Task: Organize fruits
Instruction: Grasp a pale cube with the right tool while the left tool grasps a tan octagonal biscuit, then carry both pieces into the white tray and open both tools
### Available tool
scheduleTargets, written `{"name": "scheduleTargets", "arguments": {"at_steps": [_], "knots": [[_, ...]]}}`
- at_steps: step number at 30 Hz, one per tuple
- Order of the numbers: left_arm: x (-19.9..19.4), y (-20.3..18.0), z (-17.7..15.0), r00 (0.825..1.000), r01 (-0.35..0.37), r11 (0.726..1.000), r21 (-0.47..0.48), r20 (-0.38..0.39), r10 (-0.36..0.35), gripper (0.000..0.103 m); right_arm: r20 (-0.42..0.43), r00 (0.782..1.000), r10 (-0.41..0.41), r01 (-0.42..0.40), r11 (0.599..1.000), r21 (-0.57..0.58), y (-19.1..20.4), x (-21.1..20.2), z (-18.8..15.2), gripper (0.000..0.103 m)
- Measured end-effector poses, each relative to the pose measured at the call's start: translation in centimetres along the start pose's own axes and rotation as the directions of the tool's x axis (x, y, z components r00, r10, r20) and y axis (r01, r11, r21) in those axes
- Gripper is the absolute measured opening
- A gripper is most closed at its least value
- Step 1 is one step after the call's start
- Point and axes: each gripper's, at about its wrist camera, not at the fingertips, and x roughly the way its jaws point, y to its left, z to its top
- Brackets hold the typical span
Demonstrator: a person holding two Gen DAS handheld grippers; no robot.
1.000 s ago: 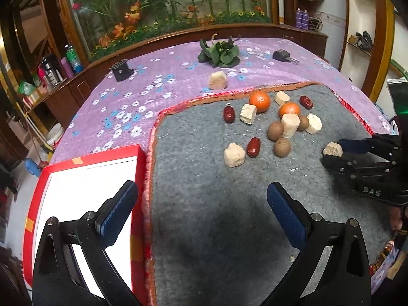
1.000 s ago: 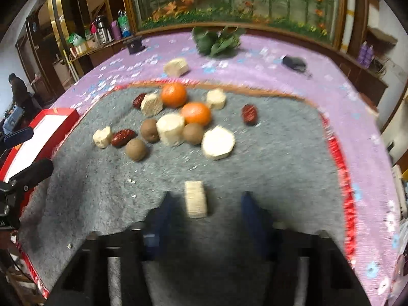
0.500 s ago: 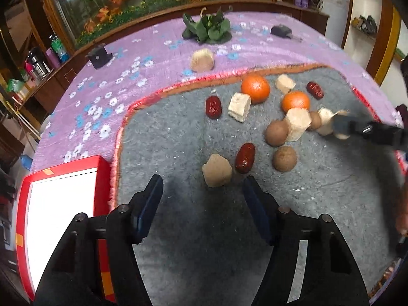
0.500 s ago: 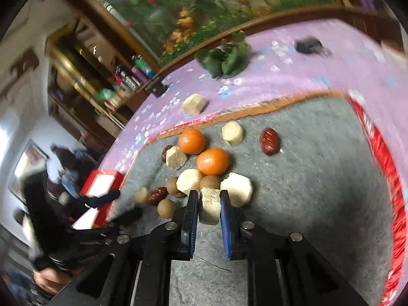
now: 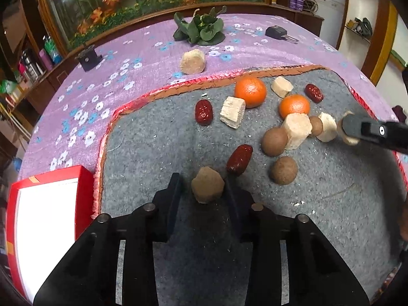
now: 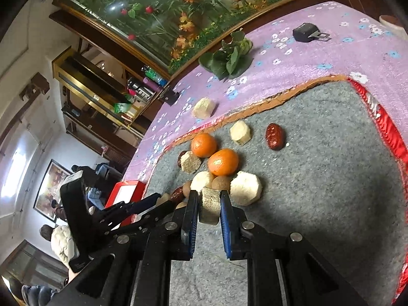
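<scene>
Here, low in both frames, the right gripper clamped a sugarcane chunk while the left gripper, jaws just closing, straddled another sugarcane piece without a firm pinch yet and risked nudging the red date touching it.

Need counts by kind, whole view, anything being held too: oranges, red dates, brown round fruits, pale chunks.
Oranges: 2
Red dates: 3
Brown round fruits: 3
Pale chunks: 7
Total: 15
</scene>
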Motion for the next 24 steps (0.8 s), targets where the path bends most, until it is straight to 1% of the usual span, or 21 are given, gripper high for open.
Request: {"name": "scheduleTargets", "arguments": {"at_steps": [2, 4, 7, 10, 12, 14, 17, 20, 23, 24], "knots": [[-0.1, -0.1, -0.1, 1.000, -0.006, 1.000, 0.003, 0.008, 0.006, 0.030, 0.002, 1.000, -0.004, 0.004, 1.000, -0.002, -0.1, 0.0, 0.0, 0.016], [-0.4, -0.3, -0.2, 1.000, -0.006, 1.000, 0.000, 0.021, 0.006, 0.026, 0.003, 1.000, -0.024, 0.024, 1.000, -0.013, -0.1, 0.1, 0.0, 0.016], [-0.9, -0.2, -0.4, 0.999, 0.010, 1.000, -0.015, 0.032, -0.009, 0.026, 0.011, 0.999, -0.049, 0.050, 0.998, -0.029, -0.1, 0.1, 0.0, 0.016], [-1.4, 0.4, -1.0, 0.999, 0.029, 0.998, -0.057, 0.037, -0.027, 0.025, 0.026, 0.998, -0.054, 0.055, 0.998, -0.036, -0.1, -0.1, 0.0, 0.016], [-2.4, 0.8, -1.5, 0.997, 0.050, 0.995, -0.085, 0.058, -0.045, 0.025, 0.038, 0.998, -0.055, 0.056, 0.998, -0.033, -0.2, -0.3, 0.2, 0.016], [-3.5, 1.1, -2.0, 0.996, 0.051, 0.994, -0.098, 0.079, -0.043, 0.025, 0.049, 0.997, -0.056, 0.058, 0.998, -0.026, -0.3, -0.4, 0.2, 0.016], [-6.0, 1.8, -3.1, 0.991, 0.039, 0.992, -0.123, 0.131, -0.023, 0.026, 0.061, 0.996, -0.064, 0.065, 0.998, -0.019, -0.5, -0.6, 0.4, 0.016], [-8.6, 2.7, -4.3, 0.982, -0.003, 0.989, -0.149, 0.185, 0.031, 0.026, 0.068, 0.995, -0.079, 0.080, 0.997, -0.016, -0.6, -0.8, 0.3, 0.016], [-11.2, 4.5, -6.0, 0.969, -0.040, 0.976, -0.213, 0.231, 0.090, 0.026, 0.087, 0.992, -0.093, 0.095, 0.995, -0.010, -0.7, -1.1, 0.3, 0.016], [-12.2, 5.5, -6.8, 0.962, -0.052, 0.968, -0.247, 0.247, 0.114, 0.026, 0.096, 0.991, -0.098, 0.100, 0.995, -0.008, -0.8, -1.2, 0.3, 0.016]]}}
